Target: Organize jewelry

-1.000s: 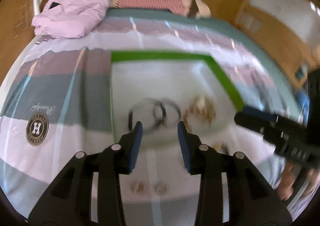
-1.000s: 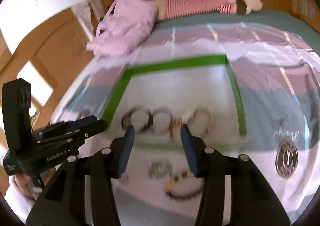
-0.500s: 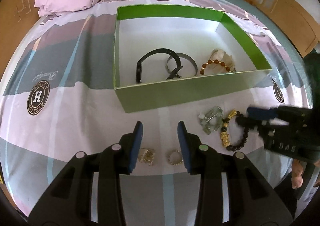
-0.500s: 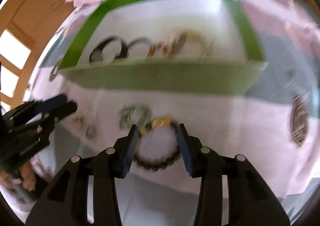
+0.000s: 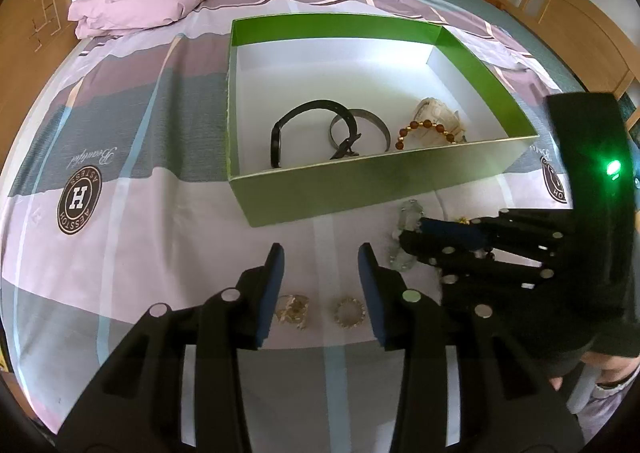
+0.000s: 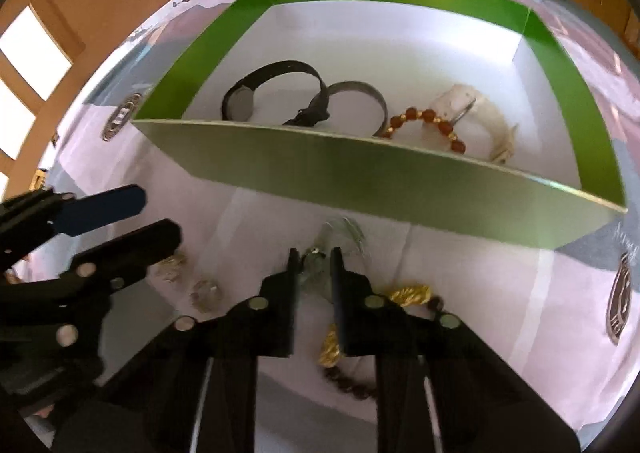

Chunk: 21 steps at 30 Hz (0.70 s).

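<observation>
Left wrist view: I am holding the left claw (image 5: 320,285) spread wide and empty above the bedspread (image 5: 120,237), with two rings (image 5: 320,311) lying between and just below its fingers, untouched. The green box (image 5: 360,181) is sitting beyond, already holding a black strap, a grey bangle and an amber bead bracelet (image 5: 426,131). The right claw (image 5: 416,241) is reaching in from the right, its tips down on a clear crystal bracelet (image 5: 404,237) just in front of the box wall. Judgement: the step in hand is the right-side pick of that bracelet, so I should be keeping the left claw parked and clear of the rings until the lift is done. Right wrist view: the right claw (image 6: 313,267) is narrowed to a small gap, the crystal bracelet (image 6: 316,265) sitting between the fingers; whether the pads are actually gripping it, I cannot tell, as the piece is blurred. A dark bead bracelet with gold charms (image 6: 408,295) is lying just right of the fingers, partly under them. To do this well I should be closing on a single strand, avoiding snagging the dark beads, then lifting straight up high enough to clear the near box wall (image 6: 380,181).
</observation>
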Motion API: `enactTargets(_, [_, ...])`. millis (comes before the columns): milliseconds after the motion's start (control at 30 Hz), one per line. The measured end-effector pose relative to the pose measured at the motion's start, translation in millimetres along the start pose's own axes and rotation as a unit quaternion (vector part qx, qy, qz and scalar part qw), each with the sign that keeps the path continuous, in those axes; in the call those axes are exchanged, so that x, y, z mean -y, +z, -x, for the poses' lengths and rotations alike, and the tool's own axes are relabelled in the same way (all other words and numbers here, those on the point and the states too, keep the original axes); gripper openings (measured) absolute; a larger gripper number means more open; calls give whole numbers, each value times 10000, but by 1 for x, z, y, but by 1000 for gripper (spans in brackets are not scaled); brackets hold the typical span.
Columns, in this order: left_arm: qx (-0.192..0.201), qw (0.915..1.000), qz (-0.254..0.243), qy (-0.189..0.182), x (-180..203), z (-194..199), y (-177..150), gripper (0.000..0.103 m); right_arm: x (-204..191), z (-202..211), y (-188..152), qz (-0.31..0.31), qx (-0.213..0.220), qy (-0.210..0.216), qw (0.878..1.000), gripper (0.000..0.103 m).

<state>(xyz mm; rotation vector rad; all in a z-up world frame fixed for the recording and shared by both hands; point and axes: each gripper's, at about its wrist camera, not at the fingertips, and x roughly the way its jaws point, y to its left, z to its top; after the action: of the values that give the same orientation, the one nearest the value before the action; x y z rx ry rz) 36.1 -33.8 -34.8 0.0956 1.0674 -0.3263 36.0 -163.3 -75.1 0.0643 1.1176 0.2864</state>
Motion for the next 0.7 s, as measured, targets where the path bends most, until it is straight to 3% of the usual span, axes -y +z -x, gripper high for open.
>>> enactTargets(100, [9,10000,-3,15,1,0,0,40,12,16,-1,-199,243,193,9993,14])
enactTargets(200, [19,10000,-28,21,3,1,-1,41,23,37,-1,-323,634,897,9934,14])
enactTargets(267, [21,10000,-59,55,5,0,-1,44,22,38,-1,-320,509,1347,9891,15])
enactTargets(300, [17,9999,-72,81,5,-1,-1,45,22,35,-1,-368,413,1408,9885,20])
enactTargets(367, [-3,9999,-71,114,4,-2,-2,45,22,31,0,-478,364,1278,9900,36])
enactTargets(533, [-53,9999,-55,143,2,-8,-2,45,41,30,-6,-607,196,118,9979,36])
enactTargets(600, [-90,9999,-62,103,3,-11,-3,45,51,25,-14,-746,-7,-70,9972,36])
enactTargets(700, [-197,9993,-157,-271,12,-15,-5,45,55,18,-24,-680,-200,-171,9973,32])
